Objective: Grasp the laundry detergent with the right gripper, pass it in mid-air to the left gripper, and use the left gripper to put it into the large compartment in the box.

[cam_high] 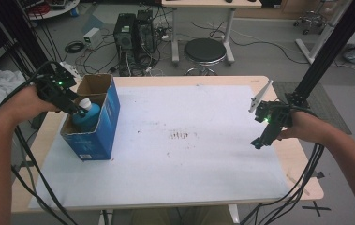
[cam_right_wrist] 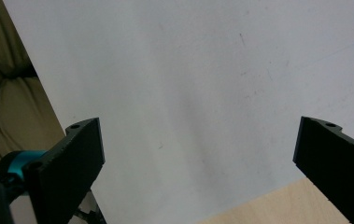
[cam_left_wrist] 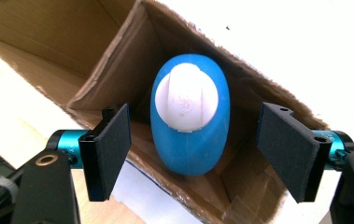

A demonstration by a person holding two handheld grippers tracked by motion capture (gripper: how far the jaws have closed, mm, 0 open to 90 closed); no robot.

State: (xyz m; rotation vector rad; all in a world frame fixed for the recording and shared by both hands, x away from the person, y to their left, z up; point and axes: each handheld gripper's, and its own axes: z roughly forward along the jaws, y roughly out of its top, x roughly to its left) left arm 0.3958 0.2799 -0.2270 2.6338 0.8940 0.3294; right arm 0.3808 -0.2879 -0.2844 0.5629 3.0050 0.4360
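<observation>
White paper point(cam_high: 189, 154) covers your table, with a cluttered floor of computers and a stool beyond it. Your work sits at the left: a blue bottle point(cam_left_wrist: 191, 123) with a white cap point(cam_left_wrist: 187, 97), standing upright inside the open cardboard box point(cam_high: 101, 123), close to the box's near end. Judge it as rigid moulded plastic, smooth and probably a little slippery, with rounded oval shoulders that would let pads slide off. How full it is you cannot tell, so assume some weight. Your best hold is likely across the narrow sides of the body just below the cap, where the walls are stiffest; the cap alone is a small, domed target. The box walls stand close beside the bottle, and thin cardboard will flex or shift if you nudge it.

Your left gripper point(cam_left_wrist: 193, 149) hangs just above the box mouth, pads apart on either side of the bottle and touching nothing. Your right gripper point(cam_high: 261, 139) hovers over the table's right side, well apart from the box, jaws wide and empty.
</observation>
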